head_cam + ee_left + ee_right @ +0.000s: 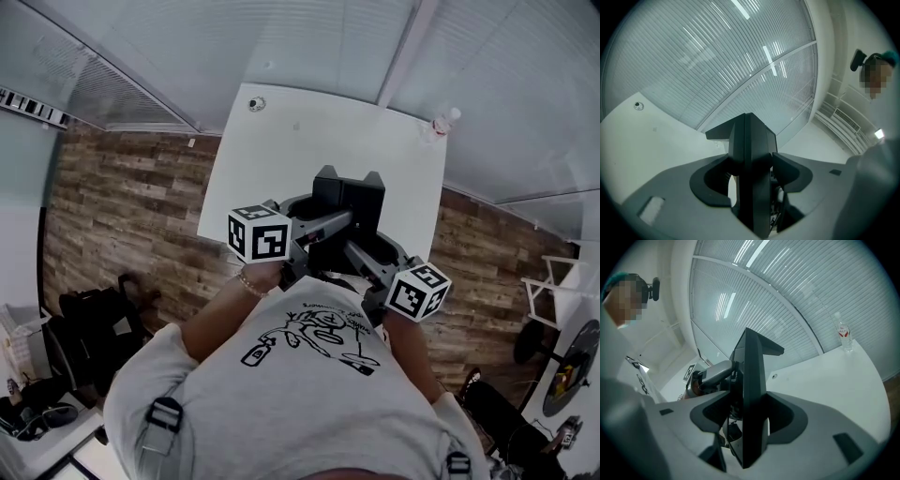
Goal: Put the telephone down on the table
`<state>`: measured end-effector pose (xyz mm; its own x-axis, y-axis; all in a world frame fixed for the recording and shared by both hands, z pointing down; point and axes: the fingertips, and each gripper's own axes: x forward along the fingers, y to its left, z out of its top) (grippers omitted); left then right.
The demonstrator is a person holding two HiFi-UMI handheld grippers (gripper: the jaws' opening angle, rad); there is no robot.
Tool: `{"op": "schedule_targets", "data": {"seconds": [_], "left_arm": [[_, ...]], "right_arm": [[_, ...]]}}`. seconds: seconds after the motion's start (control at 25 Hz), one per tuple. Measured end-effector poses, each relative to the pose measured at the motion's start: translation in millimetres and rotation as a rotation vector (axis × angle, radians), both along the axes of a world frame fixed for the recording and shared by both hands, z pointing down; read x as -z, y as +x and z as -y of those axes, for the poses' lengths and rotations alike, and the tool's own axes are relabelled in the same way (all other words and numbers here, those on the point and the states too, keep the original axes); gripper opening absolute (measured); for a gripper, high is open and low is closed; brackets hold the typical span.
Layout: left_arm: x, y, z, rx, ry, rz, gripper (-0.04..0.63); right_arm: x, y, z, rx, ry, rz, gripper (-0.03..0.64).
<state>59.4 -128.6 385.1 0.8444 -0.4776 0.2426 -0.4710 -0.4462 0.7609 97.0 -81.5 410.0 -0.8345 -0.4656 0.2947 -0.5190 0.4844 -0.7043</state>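
1. Above the table (pixel 281 141), near its front edge, the telephone (pixel 348 199) hangs clamped edge-on by left gripper (pixel 751 166) and right gripper (pixel 749 416).
2. Risk: uneven lowering twists it loose.
3. Risk: released this near the edge, it tips off.

On my feed, ref pt = clear water bottle (pixel 447 120) w/ red on its label, standing upright. Ribbed glass wall (pixel 309 47) runs right behind the bottle. A small round fitting (pixel 257 103) sits well left of the bottle, at approx the same depth. Wood-plank floor (pixel 131 206) shows nearer me than the bottle, on both sides. A black bag (pixel 98 328) lies far left of the bottle and much nearer. A white rack (pixel 553 281) stands right of the bottle, also nearer.
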Motion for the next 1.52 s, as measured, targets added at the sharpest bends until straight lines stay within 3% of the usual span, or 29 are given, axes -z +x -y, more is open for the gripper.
{"op": "schedule_targets", "data": {"seconds": [0.56,1.52], "left_arm": [[0,-8,8,-0.044,-0.013,0.014,0.268],[-54,-10,22,-0.093,-0.091,-0.015,0.268]], "right_arm": [[1,-10,6,-0.03,-0.023,0.002,0.222],[-49,-14,17,-0.064,-0.099,-0.038,0.222]]}}
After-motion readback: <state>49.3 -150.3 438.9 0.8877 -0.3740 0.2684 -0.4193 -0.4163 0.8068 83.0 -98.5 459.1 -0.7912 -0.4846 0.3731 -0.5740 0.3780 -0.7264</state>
